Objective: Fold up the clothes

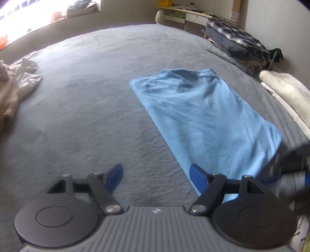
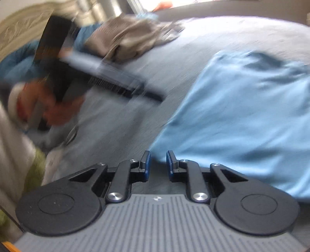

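Observation:
A light blue garment (image 1: 203, 120) lies folded into a long rectangle on the grey bed cover (image 1: 87, 100). My left gripper (image 1: 157, 176) hovers open and wide at its near left corner, its right finger over the cloth edge, holding nothing. In the right wrist view the same blue garment (image 2: 242, 116) fills the right side. My right gripper (image 2: 158, 164) sits at its near edge, jaws a narrow gap apart with nothing between them. The left gripper (image 2: 108, 77) shows there as a dark blur, held by a hand (image 2: 58, 110).
Beige crumpled clothes (image 1: 13, 91) lie at the bed's left edge. A stack of folded dark and plaid clothes (image 1: 236, 42) and a white folded pile (image 1: 284, 95) sit along the right side. A desk (image 1: 186, 13) stands behind the bed.

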`<state>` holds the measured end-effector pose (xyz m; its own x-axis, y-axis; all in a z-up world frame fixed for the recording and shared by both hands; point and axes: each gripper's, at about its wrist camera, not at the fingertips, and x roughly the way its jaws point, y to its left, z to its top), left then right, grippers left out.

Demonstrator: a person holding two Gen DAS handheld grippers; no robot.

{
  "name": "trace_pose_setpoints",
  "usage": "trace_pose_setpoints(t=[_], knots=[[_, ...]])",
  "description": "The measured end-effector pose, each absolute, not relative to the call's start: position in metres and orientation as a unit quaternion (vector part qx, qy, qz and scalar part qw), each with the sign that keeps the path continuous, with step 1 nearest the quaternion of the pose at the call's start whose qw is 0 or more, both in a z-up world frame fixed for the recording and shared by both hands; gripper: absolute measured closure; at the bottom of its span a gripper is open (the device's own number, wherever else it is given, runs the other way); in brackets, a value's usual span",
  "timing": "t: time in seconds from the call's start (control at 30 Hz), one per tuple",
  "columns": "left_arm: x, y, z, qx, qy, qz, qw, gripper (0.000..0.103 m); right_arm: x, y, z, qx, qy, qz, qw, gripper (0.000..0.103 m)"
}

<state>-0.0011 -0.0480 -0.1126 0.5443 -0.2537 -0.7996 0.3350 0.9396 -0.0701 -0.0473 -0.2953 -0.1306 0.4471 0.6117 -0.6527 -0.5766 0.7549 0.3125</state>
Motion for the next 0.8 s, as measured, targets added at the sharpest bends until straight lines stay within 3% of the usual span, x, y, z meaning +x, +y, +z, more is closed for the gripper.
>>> trace_pose_setpoints(t=[0.8], knots=[[-0.015, -0.097, -0.138, 0.136, 0.441, -0.226, 0.858, 0.023, -0.077, -0.384, -0.128, -0.058, 0.417, 0.167, 0.891, 0.089]])
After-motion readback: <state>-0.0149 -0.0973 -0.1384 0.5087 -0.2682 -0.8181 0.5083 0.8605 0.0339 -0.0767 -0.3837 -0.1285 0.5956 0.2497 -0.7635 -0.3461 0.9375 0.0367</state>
